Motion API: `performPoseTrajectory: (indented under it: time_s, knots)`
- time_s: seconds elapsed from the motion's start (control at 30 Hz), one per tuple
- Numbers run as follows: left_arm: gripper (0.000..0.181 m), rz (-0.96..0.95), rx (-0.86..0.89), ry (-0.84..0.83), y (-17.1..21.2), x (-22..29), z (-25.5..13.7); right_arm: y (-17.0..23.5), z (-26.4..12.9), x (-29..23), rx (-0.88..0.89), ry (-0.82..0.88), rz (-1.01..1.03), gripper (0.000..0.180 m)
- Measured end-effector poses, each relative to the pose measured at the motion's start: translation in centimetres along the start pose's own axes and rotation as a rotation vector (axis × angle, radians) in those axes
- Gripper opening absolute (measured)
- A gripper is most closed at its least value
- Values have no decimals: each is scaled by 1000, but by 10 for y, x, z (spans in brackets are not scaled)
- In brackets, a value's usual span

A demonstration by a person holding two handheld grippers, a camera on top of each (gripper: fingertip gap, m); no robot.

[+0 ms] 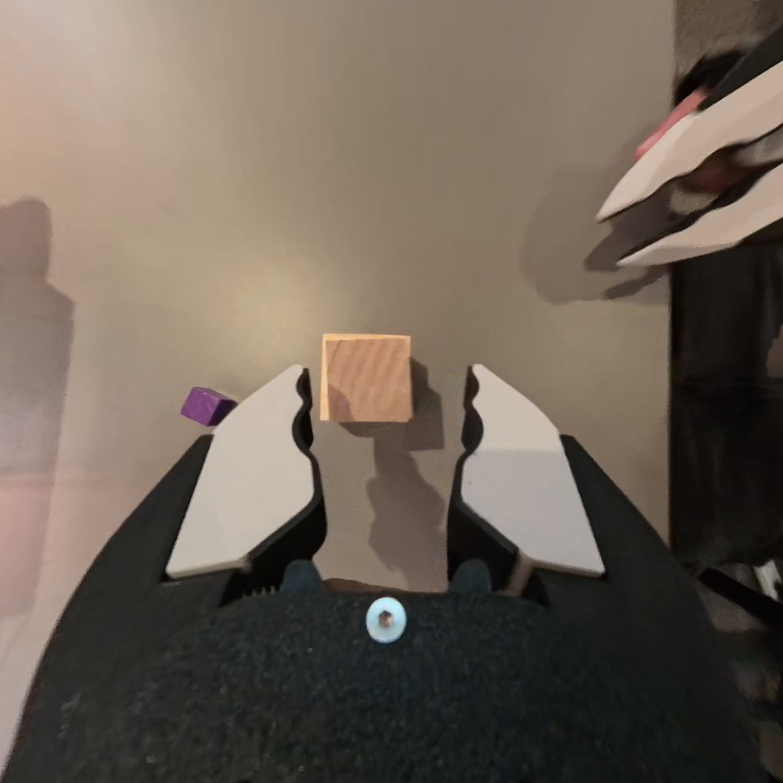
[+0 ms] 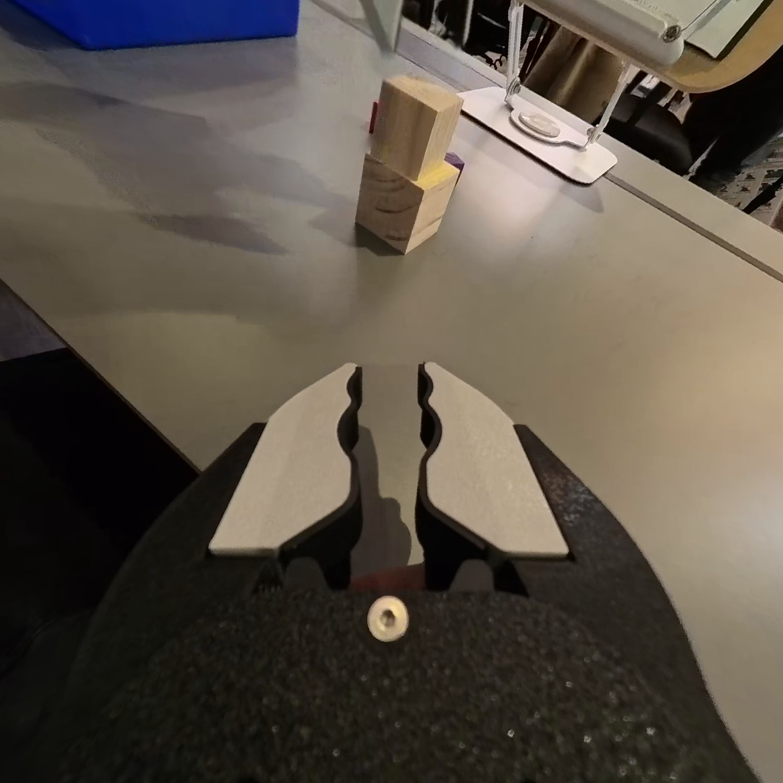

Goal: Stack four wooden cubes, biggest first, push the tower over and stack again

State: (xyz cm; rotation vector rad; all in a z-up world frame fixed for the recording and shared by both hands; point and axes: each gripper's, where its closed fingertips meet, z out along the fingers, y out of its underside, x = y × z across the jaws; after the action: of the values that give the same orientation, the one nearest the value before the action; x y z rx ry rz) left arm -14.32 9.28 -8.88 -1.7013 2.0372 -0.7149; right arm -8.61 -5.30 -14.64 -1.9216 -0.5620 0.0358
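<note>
— Blocks first: we see two plain wooden cubes stacked on the bench [image 2: 551,296], the smaller upper cube [image 2: 417,127] sitting on the bigger lower cube [image 2: 402,203], turned a little against it.

— And our left hand-held gripper [image 1: 387,373]?

— It looks straight down on that stack. The upper cube's top face [image 1: 366,378] lies just ahead of the fingertips and slightly left of the midline, nearer the left finger. The jaws stand apart and hold nothing.

— What comes next, in our judgement?

— A third cube. The small purple cube [image 1: 207,406] lies on the bench just left of the left gripper, partly hidden behind its left finger; from the right wrist view it peeks out behind the stack [image 2: 581,160], with a red block [image 2: 375,118] on the far side. The left gripper is clearly the nearer one.

— And the right hand-held gripper [image 2: 390,370]?

— Low over the bench's near edge, well back from the stack, pointing toward it, jaws narrowly apart and empty. We cannot tell which coloured block is larger.
</note>
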Motion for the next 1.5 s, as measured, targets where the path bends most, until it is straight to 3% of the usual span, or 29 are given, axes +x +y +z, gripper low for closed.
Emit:
performPoseTrajectory:
  time_s: [0.1, 0.2, 0.33, 0.43, 0.6, 0.67, 0.73, 0.8, 0.9, 1.07, 1.23, 1.3, 1.5]
  knots:
    - [80, 29, 153, -109, -28, 16, -32, 0, 1, 0, 0, -2, -2, 24]
    - [80, -21, 259, -388, -38, 23, -61, -2, 0, -2, 5, -4, -1, 24]
    - [78, -287, 332, -782, 1, 42, -86, -4, -2, -4, 13, -2, -8, 24]
    - [71, -532, 337, -909, 52, 72, -80, -4, -2, -6, 10, -6, -11, 25]
    - [70, -649, 330, -895, 97, 112, -48, -4, -1, -10, 5, -4, -26, 25]
    - [77, -666, 271, -879, 109, 116, -39, -5, -1, -10, 4, -3, -30, 25]
    - [71, -673, 271, -850, 112, 111, -35, -5, -1, -9, 6, 3, -35, 25]
    - [71, -650, 258, -807, 109, 92, -33, -4, -1, -8, 6, 4, -33, 24]
    - [58, -410, 75, -738, 111, 43, -25, 0, 2, -6, -6, -5, -19, 24]
    - [66, -191, -198, -630, 125, -60, -27, 1, 2, 0, -8, 14, -24, 24]
    - [64, -176, -334, -486, 124, -130, -21, 2, 4, 1, -17, 3, -7, 25]
    - [63, -193, -371, -427, 128, -144, -15, 2, 3, 0, -14, -2, 1, 25]
    - [27, -190, -390, -261, 138, -144, 6, 4, 2, -2, -11, -17, 3, 24]
